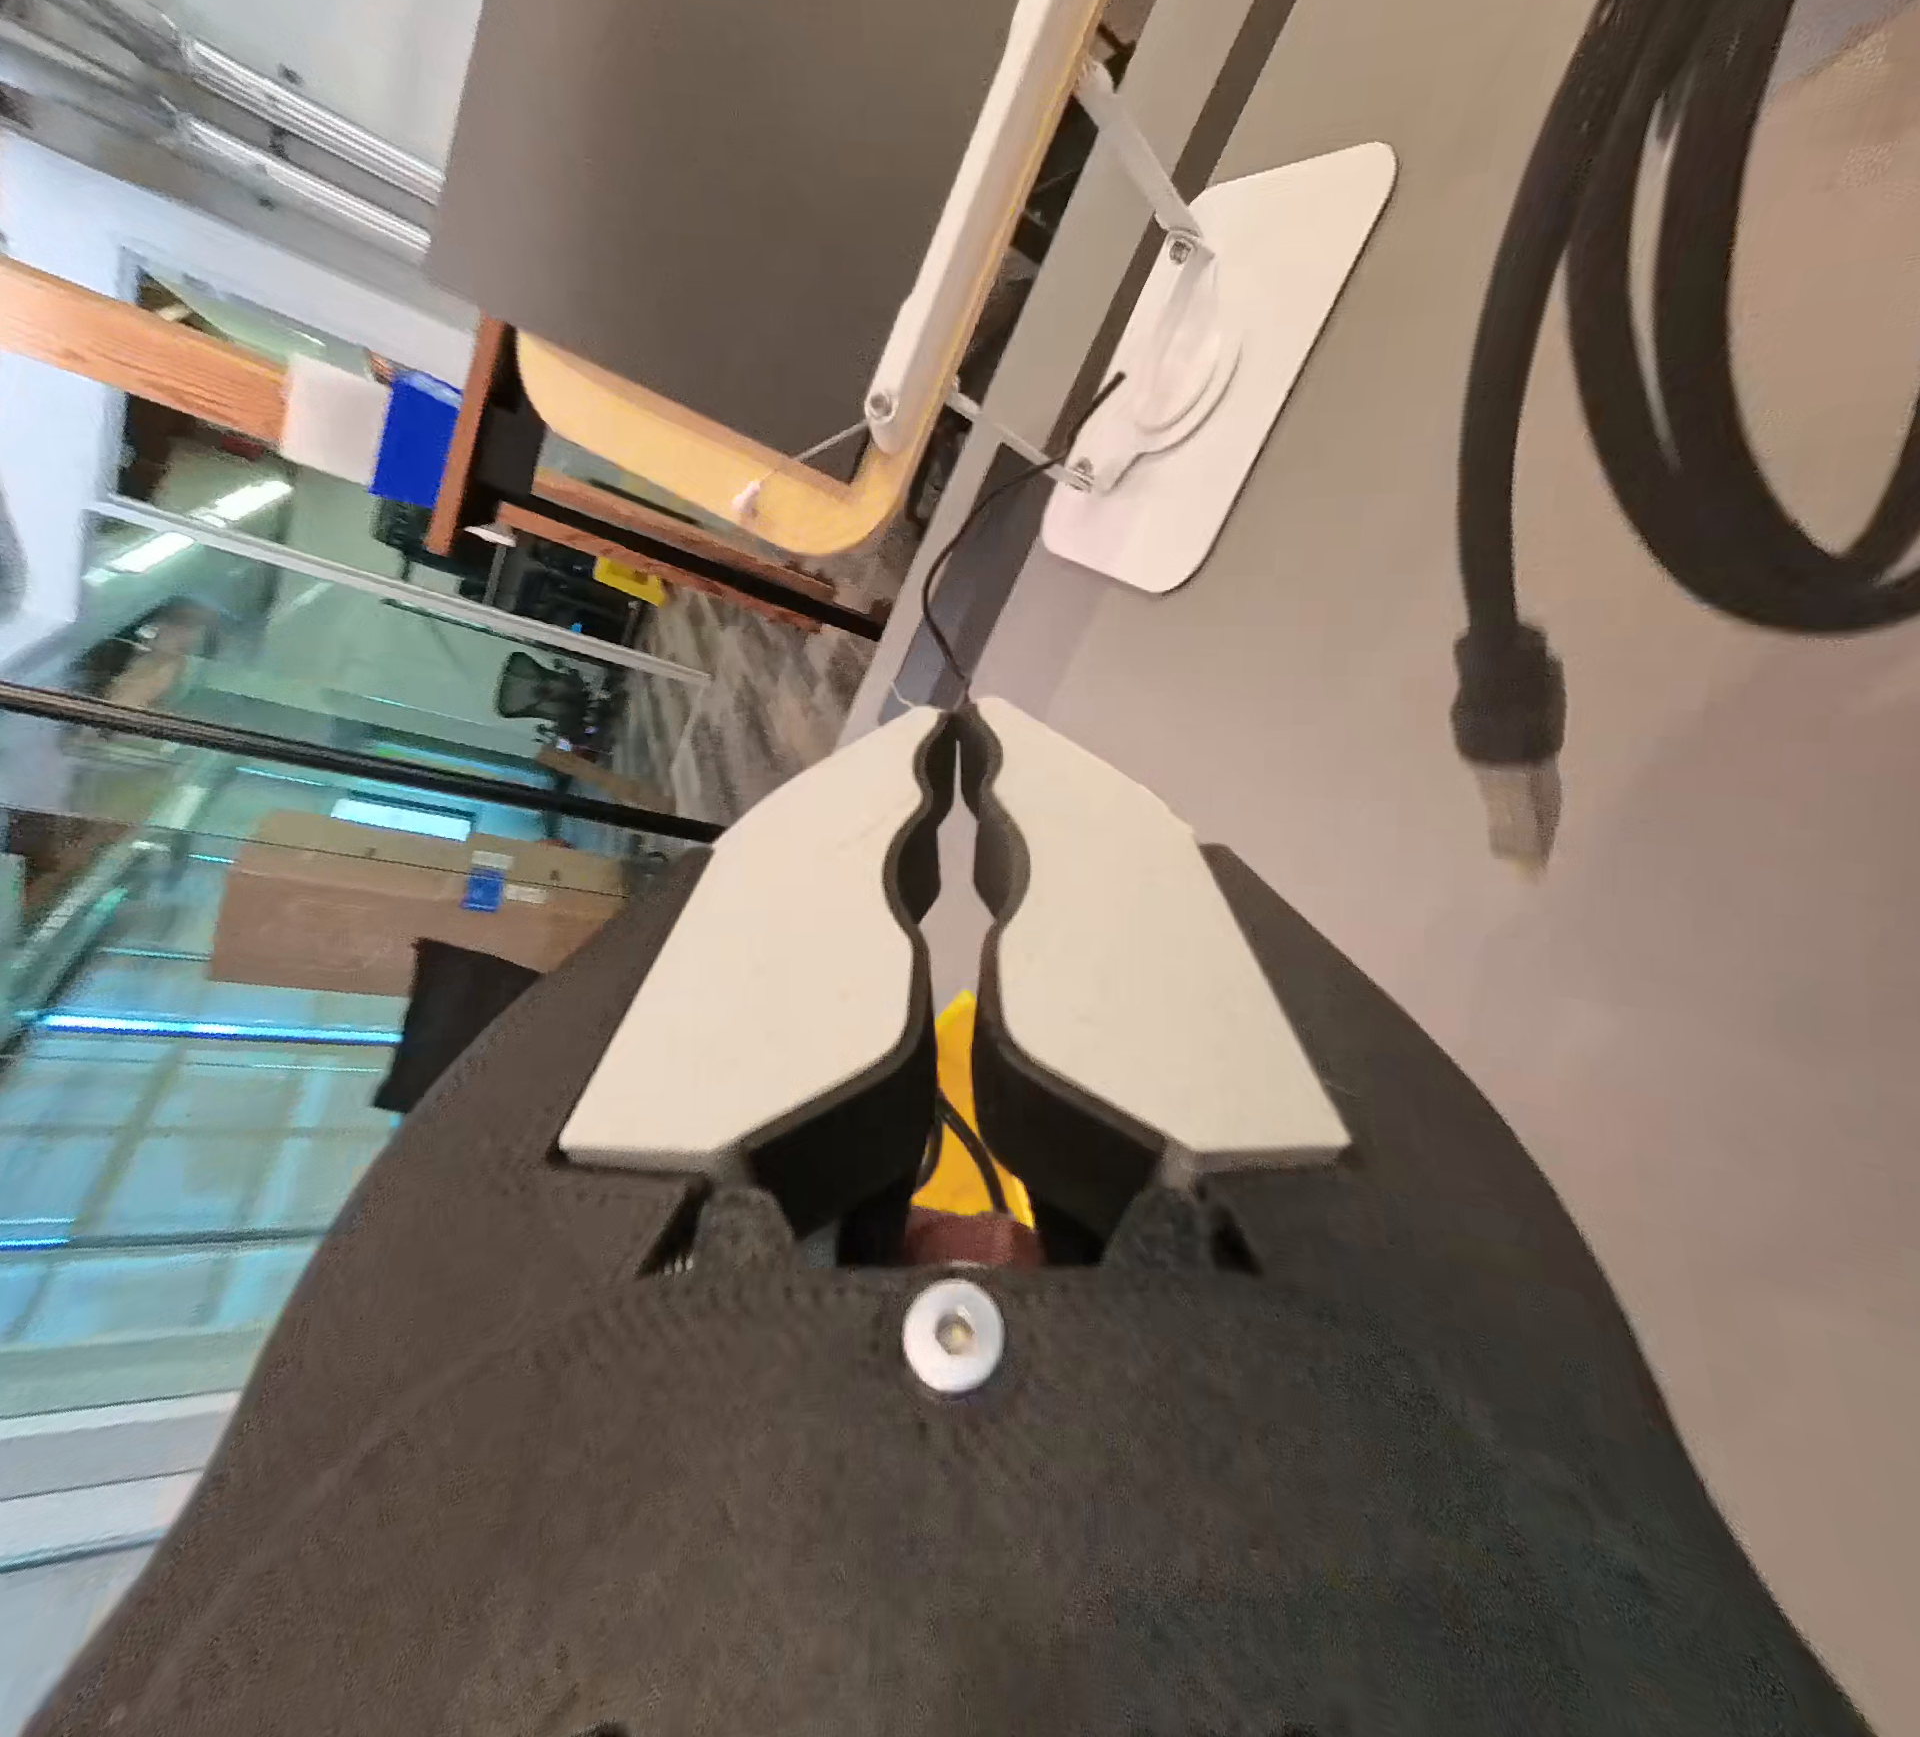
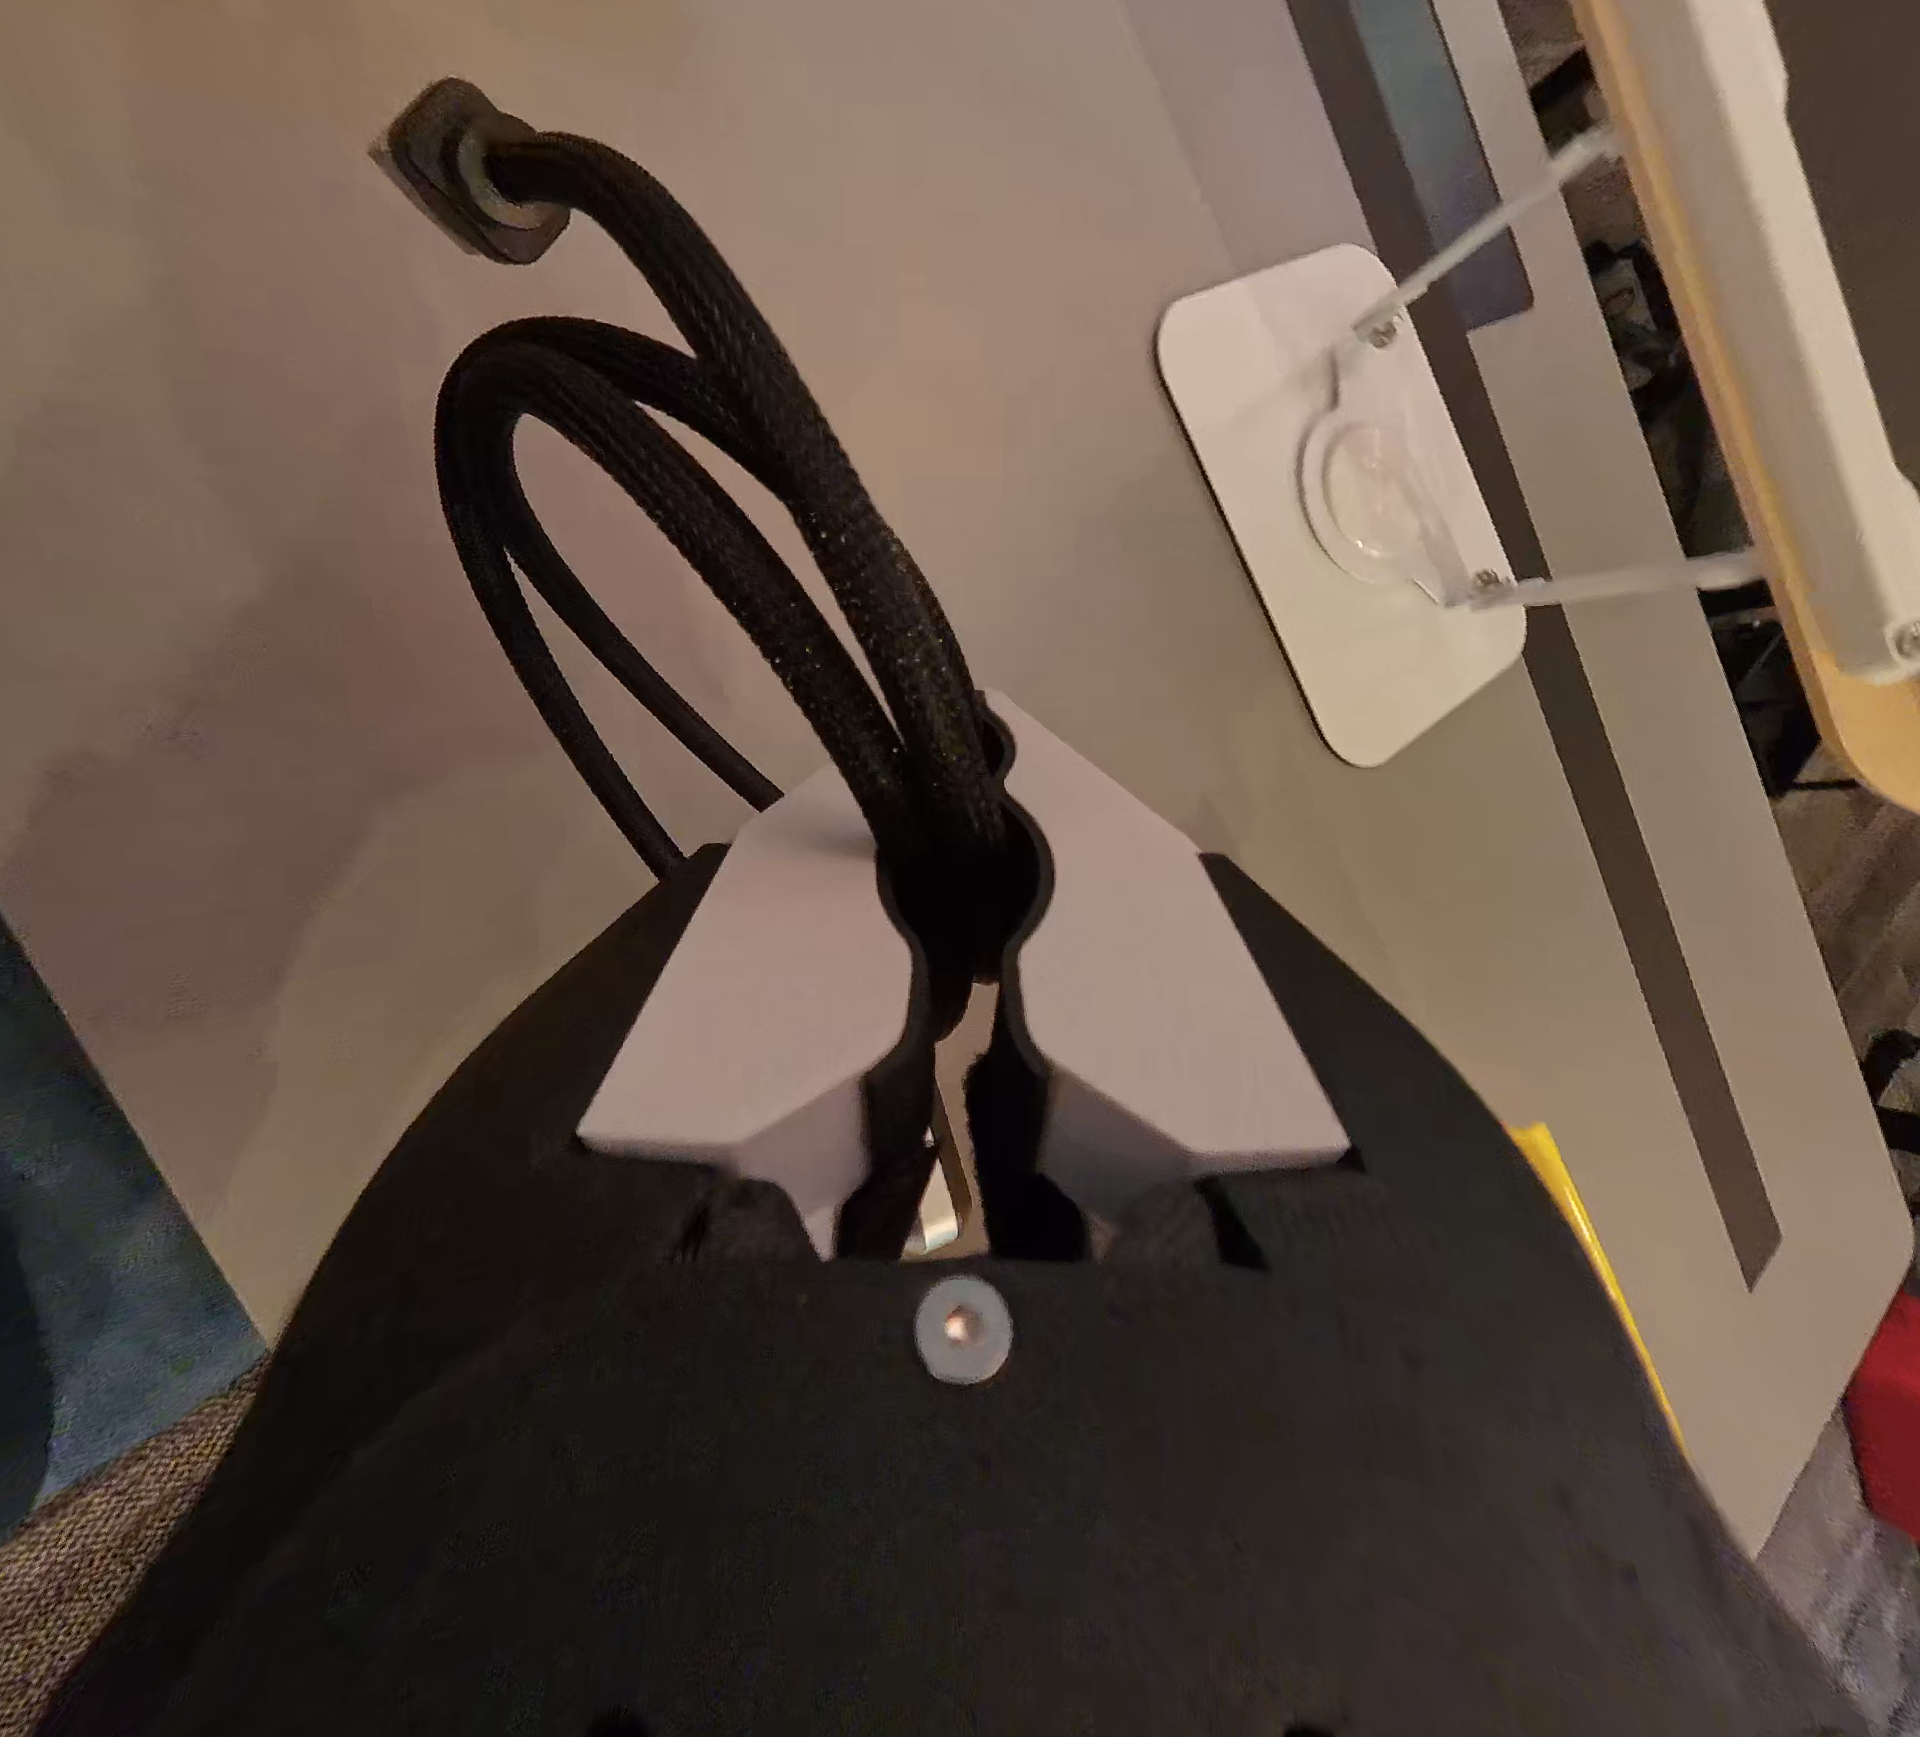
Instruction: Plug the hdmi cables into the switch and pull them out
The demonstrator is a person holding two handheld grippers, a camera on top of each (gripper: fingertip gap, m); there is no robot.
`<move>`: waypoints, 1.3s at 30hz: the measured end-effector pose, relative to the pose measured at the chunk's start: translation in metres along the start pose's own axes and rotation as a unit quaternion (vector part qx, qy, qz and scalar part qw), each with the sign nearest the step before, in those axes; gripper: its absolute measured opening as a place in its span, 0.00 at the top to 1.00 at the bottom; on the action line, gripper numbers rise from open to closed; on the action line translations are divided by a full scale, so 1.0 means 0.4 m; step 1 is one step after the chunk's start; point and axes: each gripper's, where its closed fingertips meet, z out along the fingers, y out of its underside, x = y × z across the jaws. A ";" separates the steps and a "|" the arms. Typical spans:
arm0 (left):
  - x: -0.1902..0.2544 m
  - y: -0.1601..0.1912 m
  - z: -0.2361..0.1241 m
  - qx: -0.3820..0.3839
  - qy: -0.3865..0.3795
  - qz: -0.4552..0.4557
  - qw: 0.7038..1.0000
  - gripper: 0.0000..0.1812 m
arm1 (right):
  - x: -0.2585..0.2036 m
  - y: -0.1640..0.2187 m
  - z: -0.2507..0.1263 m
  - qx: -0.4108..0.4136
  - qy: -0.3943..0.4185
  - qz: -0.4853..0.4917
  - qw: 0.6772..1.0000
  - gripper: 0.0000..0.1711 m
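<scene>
Our right claw (image 2: 961,866) is closed around the black cable (image 2: 727,399), while the left claw (image 1: 961,731) is pressed together, empty. One plug (image 1: 1517,794) hangs free above the table (image 1: 1351,1116). We see no switch, so the plugging seems not yet done.

Cable (image 2: 831,482) black braided cloth sleeve; plug tip (image 1: 1519,812) bare metal; table (image 2: 935,129) smooth matt grey.

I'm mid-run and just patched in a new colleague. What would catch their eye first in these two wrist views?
First, the thick black braided cable looping across the grey table, with the right gripper shut on it near the plug end. In the left wrist view, the left gripper is shut on nothing, and a loose HDMI plug shows to its right. A white stand base sits near the table's edge.
</scene>
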 end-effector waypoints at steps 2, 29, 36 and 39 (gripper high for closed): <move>0.018 -0.022 0.004 -0.001 -0.003 0.024 1.000 1.00 | -0.018 -0.019 0.011 -0.003 -0.005 -0.007 1.000 1.00; 0.166 -0.138 0.016 -0.042 -0.039 0.243 0.968 1.00 | 0.005 -0.045 0.071 -0.020 -0.011 0.055 0.998 1.00; 0.216 -0.181 0.007 -0.005 -0.025 0.253 0.967 1.00 | -0.004 -0.056 0.068 -0.006 -0.016 0.055 0.998 1.00; 0.225 -0.186 0.006 0.001 -0.025 0.248 0.968 1.00 | -0.008 -0.060 0.067 0.001 -0.022 0.058 0.998 1.00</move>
